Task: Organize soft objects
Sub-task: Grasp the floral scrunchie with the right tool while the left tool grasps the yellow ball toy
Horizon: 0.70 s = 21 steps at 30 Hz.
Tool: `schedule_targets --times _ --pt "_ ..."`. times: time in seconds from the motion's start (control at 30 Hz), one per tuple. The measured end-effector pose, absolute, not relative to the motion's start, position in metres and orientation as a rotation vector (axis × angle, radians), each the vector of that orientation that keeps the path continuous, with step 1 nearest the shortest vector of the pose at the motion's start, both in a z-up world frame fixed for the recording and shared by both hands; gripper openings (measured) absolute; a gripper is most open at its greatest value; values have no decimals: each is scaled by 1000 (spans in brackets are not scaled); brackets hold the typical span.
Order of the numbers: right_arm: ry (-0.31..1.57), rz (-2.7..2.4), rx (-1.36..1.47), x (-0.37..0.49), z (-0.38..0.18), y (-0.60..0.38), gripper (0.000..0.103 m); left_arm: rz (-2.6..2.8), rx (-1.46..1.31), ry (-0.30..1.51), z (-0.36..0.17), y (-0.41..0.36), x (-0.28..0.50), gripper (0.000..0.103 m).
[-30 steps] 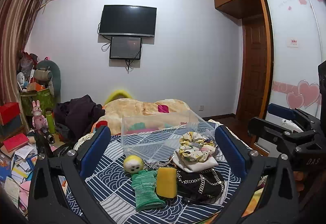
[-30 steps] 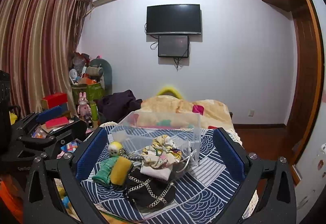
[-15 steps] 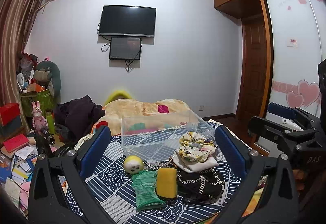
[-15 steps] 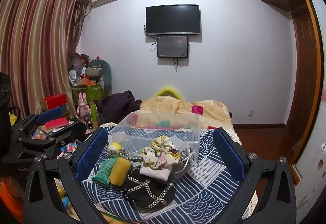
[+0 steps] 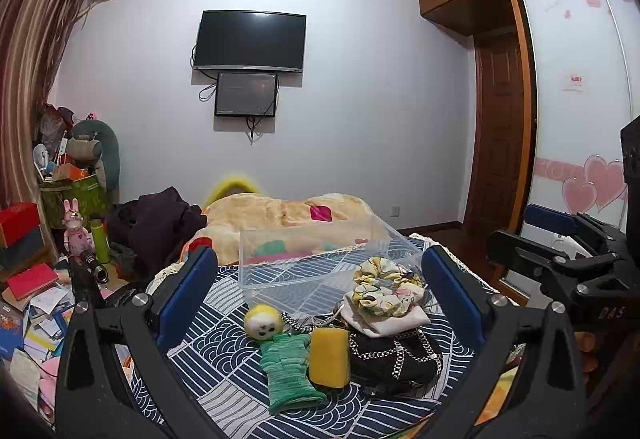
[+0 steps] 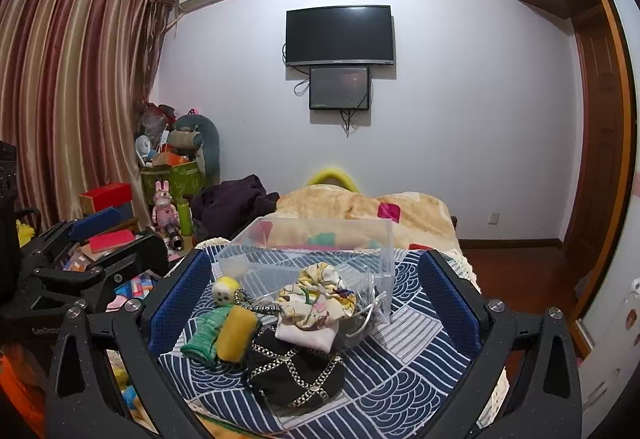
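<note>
Soft objects sit bunched on the bed's blue patterned cover (image 5: 224, 355) just in front of the clear bin (image 5: 320, 259): green sock doll (image 5: 286, 359), yellow sponge (image 5: 329, 357), floral scrunchie (image 5: 386, 285) on white cloth (image 5: 388, 319), black chained bag (image 5: 394, 359). Left gripper (image 5: 318, 295) and right gripper (image 6: 314, 291) both hover back, fingers spread wide and holding nothing, likely lining up a first pick. Bin looks unfilled, presumably the destination.

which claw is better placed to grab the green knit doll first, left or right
Left, probably. The green knit doll lies nearly centred before the open left claw, while it sits off to the left side of the open right claw, partly behind the yellow sponge.
</note>
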State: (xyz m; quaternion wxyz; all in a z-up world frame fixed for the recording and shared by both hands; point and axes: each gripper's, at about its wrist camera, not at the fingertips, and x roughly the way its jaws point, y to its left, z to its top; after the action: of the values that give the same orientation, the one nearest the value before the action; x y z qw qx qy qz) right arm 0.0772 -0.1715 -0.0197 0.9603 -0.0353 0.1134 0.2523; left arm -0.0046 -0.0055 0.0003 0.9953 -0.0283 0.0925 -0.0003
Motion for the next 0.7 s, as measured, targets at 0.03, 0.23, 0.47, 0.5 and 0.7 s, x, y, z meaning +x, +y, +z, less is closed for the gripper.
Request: schedule_targets --times 0.03,0.23,0.47,0.5,0.7 --pt "234 505 -71 78 -21 -171 103 0 -55 186 0 -5 -4 103" --pt "292 457 -89 94 -33 -172 103 2 -63 218 -9 2 8 103" --pt "445 465 -44 126 -62 -178 102 43 -139 341 -36 31 43 103" --pt "458 466 -40 129 -65 -178 101 47 -148 354 -40 35 48 101" --pt "518 511 -15 145 -72 -173 87 75 -178 452 -60 56 83 82"
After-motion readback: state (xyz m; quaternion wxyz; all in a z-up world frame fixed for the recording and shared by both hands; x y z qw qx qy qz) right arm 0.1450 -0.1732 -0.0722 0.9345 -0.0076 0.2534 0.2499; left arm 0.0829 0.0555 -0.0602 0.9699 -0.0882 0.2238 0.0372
